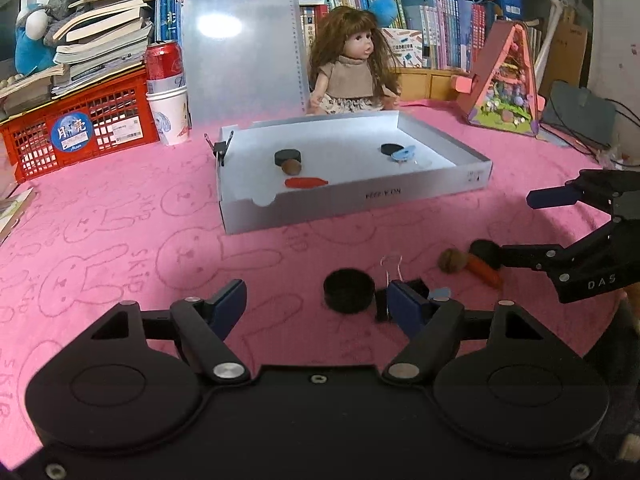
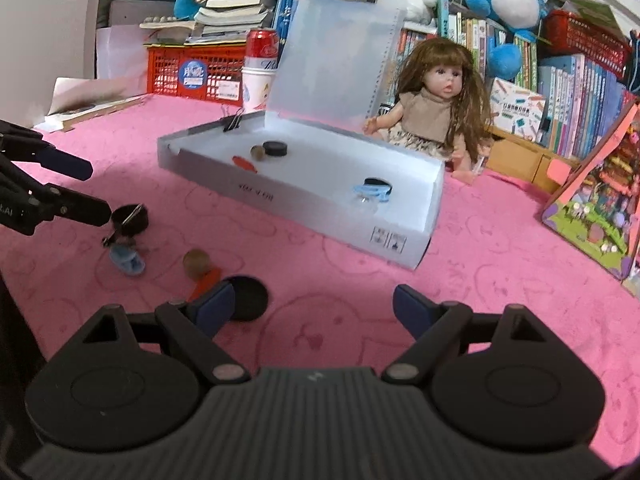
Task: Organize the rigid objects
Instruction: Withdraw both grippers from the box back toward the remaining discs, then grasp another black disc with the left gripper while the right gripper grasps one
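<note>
A white box (image 1: 352,196) (image 2: 304,216) lies open on the pink cloth. It holds two black discs, a walnut (image 1: 291,166), an orange piece (image 1: 306,182) and a blue clip (image 1: 402,155). On the cloth lie a black disc (image 1: 349,290), a binder clip (image 1: 390,280), a small blue piece (image 1: 440,293), a walnut (image 1: 452,260) (image 2: 196,263), an orange piece (image 1: 484,271) (image 2: 206,282) and another black disc (image 2: 249,298). My left gripper (image 1: 316,300) is open, low over the first disc and the binder clip. My right gripper (image 2: 310,306) is open, beside the second disc.
A doll (image 1: 354,68) sits behind the box. A translucent clipboard (image 1: 240,52), a red can in a paper cup (image 1: 166,92) and a red crate (image 1: 80,124) with books stand at the back left. A pink toy house (image 1: 504,80) stands at the right.
</note>
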### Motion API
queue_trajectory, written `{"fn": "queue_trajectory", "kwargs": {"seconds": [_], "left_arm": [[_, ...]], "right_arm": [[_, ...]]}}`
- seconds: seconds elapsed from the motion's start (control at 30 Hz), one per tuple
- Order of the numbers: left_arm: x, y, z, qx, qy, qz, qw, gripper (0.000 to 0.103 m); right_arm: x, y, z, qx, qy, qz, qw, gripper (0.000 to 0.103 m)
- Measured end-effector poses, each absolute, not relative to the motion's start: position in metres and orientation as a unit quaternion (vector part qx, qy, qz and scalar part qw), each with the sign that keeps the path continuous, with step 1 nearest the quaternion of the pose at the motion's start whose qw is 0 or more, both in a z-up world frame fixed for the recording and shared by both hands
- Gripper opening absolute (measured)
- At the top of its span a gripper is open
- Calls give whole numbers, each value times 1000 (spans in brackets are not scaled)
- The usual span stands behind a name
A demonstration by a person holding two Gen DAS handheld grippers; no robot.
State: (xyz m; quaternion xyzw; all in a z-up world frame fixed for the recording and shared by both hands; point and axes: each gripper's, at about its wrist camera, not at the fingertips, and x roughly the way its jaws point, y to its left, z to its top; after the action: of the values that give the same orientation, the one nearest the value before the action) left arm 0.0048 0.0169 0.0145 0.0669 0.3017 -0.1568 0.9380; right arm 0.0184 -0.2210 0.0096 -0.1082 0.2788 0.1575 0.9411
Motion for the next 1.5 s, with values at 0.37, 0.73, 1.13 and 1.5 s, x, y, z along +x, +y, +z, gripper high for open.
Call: {"fn": "queue_trajectory", "kwargs": {"seconds": [0.37,0.73,1.13,1.5], "left_arm": [[9,13,-2,61,322,-158,932,65],[19,7,-3,54,309,-148,938,57],[27,2,-7,54,307,-132,941,51],[28,1,-3,38,307,-126,943,30]], "right_arm": [[15,-213,2,-107,281,169,939,91],[19,-212,2,-89,281,168,941,78],[26,-212,2,-79,282,165,942,61],[26,-211,5,-60,292,176,938,36]]}}
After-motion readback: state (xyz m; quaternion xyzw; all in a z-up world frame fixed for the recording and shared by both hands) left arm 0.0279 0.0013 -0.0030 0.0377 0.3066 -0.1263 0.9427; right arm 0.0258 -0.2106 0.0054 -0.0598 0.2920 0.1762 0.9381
